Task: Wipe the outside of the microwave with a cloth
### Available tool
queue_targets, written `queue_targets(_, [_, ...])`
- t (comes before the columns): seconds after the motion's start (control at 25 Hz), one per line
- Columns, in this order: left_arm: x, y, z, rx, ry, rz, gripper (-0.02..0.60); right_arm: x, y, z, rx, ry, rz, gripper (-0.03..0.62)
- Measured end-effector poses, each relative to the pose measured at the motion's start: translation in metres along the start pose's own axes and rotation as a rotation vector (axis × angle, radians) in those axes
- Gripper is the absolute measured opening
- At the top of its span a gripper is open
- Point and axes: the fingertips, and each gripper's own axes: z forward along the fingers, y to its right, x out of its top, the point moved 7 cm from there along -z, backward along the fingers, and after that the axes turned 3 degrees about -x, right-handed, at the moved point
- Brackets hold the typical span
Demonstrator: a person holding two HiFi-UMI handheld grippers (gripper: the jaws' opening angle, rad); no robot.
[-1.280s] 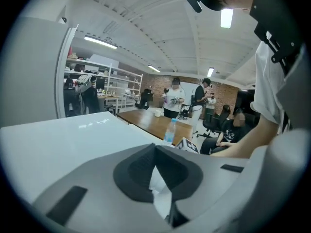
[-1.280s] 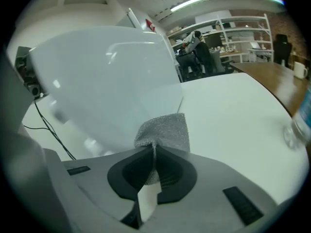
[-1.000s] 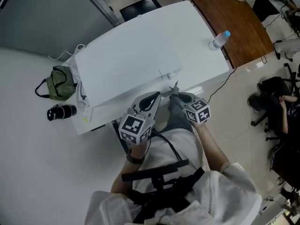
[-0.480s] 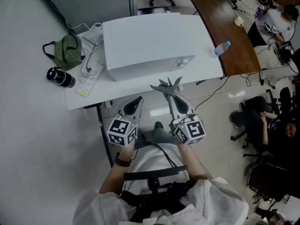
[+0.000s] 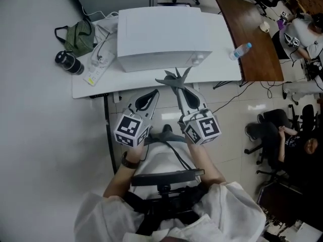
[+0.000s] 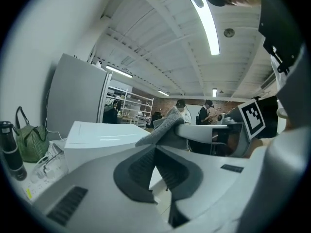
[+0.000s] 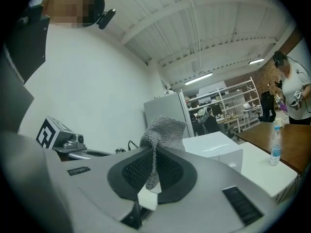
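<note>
Head view: person stands at the front edge of a white table (image 5: 222, 73), a gripper in each hand, both pointing to 12 o'clock.
Microwave: white microwave (image 5: 161, 34) sits on the table at 12 o'clock from both grippers, front face toward the person.
Right gripper: right gripper (image 5: 177, 86) has its jaws clamped on a grey cloth (image 5: 174, 77). A bunched end of the cloth sticks out past the tips toward 12 o'clock.
Cloth vs microwave: from above, the cloth lies over the table's front strip, just short of the microwave front. The right gripper view shows the two apart.
Left gripper: left gripper (image 5: 150, 96) has its jaws together, pads meeting with nothing between them. It is just beside the right gripper at its 9 o'clock, with its tips set slightly further back.
Table, left end: green bag (image 5: 79, 38) at 9 o'clock of the microwave, black flask (image 5: 68, 62) at 8 o'clock, white power strip (image 5: 97, 68) with cable between flask and microwave.
Table, right end: water bottle (image 5: 240, 51) at 3 o'clock of the microwave, where the table meets a wooden desk (image 5: 255, 39).
</note>
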Motion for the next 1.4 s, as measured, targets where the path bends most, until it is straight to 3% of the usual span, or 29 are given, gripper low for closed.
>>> queue_targets(0.28, [0.007, 0.000, -0.004, -0.050, 0.105, -0.050, 0.026, -0.001, 0.000, -0.004, -0.005, 0.024, 0.037, 0.028])
queue_targets(0.36, [0.011, -0.002, -0.004, -0.003, 0.132, -0.051, 0.026, -0.002, 0.003, -0.004, -0.009, 0.028, 0.039, 0.028])
queue_targets(0.48, [0.012, -0.007, -0.001, 0.071, 0.113, -0.013, 0.026, -0.007, 0.008, -0.003, -0.008, 0.022, 0.052, 0.028])
queue_targets(0.6, [0.006, -0.011, 0.002, 0.027, 0.049, -0.071, 0.026, -0.012, 0.008, 0.000, -0.006, 0.012, 0.062, 0.028])
queue_targets(0.72, [0.001, -0.004, 0.004, 0.016, 0.005, 0.011, 0.026, -0.012, 0.010, 0.002, 0.008, 0.005, 0.069, 0.028])
queue_targets(0.8, [-0.001, 0.005, 0.003, -0.012, 0.021, 0.069, 0.026, -0.013, 0.009, 0.002, 0.014, -0.001, 0.067, 0.028])
queue_targets(0.92, [-0.004, 0.010, 0.000, -0.050, 0.073, 0.038, 0.026, -0.016, 0.005, 0.002, 0.021, -0.017, 0.061, 0.028])
queue_targets(1.0, [-0.004, 0.007, -0.002, -0.034, 0.097, 0.009, 0.026, -0.020, 0.002, 0.005, 0.027, -0.027, 0.059, 0.028])
queue_targets(1.16, [-0.005, 0.007, -0.005, 0.041, 0.077, 0.027, 0.025, -0.023, -0.002, 0.005, 0.028, -0.041, 0.053, 0.028])
queue_targets(1.4, [-0.001, 0.014, -0.008, 0.020, 0.135, -0.004, 0.026, -0.027, -0.008, 0.008, 0.052, -0.047, 0.048, 0.028])
